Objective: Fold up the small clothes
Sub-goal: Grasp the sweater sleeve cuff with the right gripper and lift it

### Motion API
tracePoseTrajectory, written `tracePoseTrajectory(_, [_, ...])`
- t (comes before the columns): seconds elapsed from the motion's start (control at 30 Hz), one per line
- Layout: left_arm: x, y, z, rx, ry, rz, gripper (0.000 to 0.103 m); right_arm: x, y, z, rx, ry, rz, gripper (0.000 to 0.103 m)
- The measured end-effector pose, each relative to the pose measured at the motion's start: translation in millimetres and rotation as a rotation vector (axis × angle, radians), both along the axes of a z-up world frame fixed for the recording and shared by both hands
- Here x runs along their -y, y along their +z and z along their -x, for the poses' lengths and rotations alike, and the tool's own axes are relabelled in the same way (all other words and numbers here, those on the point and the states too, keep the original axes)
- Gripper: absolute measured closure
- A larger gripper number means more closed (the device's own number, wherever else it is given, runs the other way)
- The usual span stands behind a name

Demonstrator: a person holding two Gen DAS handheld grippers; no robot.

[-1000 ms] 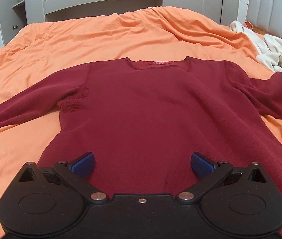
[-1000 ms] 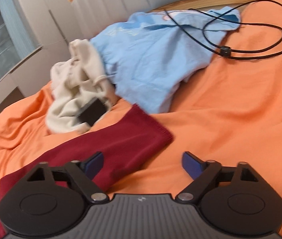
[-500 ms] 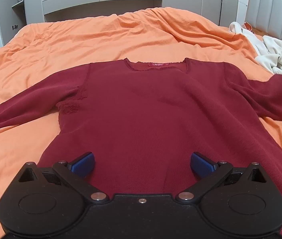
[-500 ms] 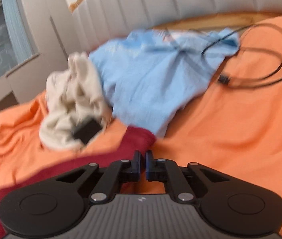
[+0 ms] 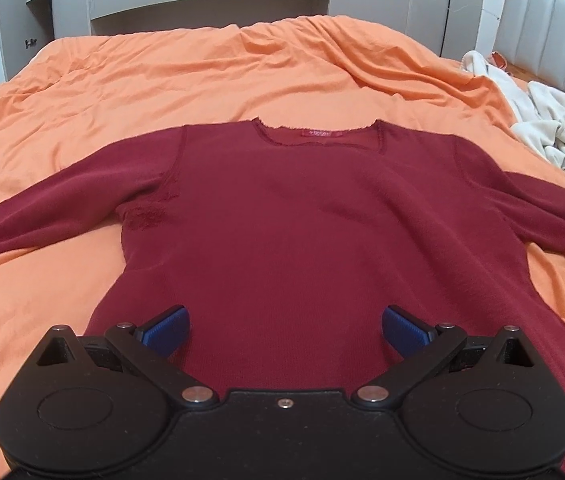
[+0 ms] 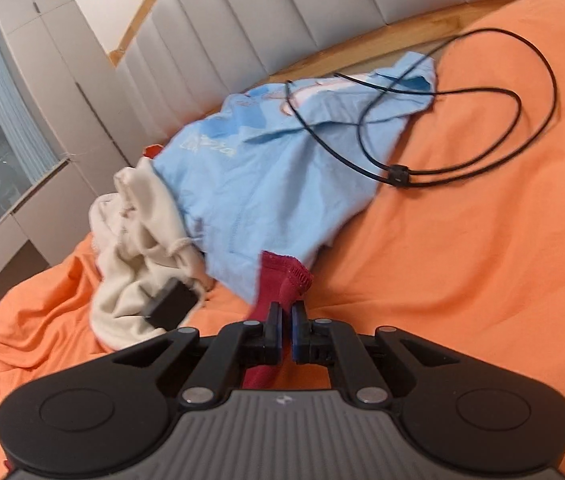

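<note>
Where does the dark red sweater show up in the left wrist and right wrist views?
Left wrist: dark red sweater spread flat mid-frame, beyond the open left gripper.
Right wrist: only its cuff, pinched in the right gripper, low centre.
Shared landmark: cream garment beside the sleeve.

Maroon sweater [image 5: 302,220]: fine matt knit, rough patch beside left armpit. Orange bedsheet [image 5: 242,76]: smooth matt cloth, creased. Right gripper [image 6: 286,322]: matt black plastic, shiny metal pivots. Cable [image 6: 482,128] beside blue cloth [image 6: 266,184]: glossy black. Headboard [image 6: 282,12]: padded, wood-trimmed
</note>
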State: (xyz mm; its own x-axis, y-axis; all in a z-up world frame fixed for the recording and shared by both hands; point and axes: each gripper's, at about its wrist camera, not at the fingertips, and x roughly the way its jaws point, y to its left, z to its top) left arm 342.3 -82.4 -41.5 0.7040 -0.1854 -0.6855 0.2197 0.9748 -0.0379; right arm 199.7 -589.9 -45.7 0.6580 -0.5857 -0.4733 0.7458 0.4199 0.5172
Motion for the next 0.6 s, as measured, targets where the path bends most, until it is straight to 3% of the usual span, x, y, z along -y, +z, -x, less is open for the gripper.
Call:
tracePoseTrajectory(0.27, [-9,15,-7,0.021,0.016,0.003,0.001,-58,58,-23,0.124,0.168,0.124,0.098])
tracePoseTrajectory(0.43, [-23,18,-15,0.005,0.078,-0.071,0.001,-115,96,-64,0.147,0.343,0.244,0.098])
tracePoseTrajectory(0.6, [-50,24,-21,0.02,0.13,-0.035,0.001,-181,121,-116,0.149,0.53,0.319,0.098])
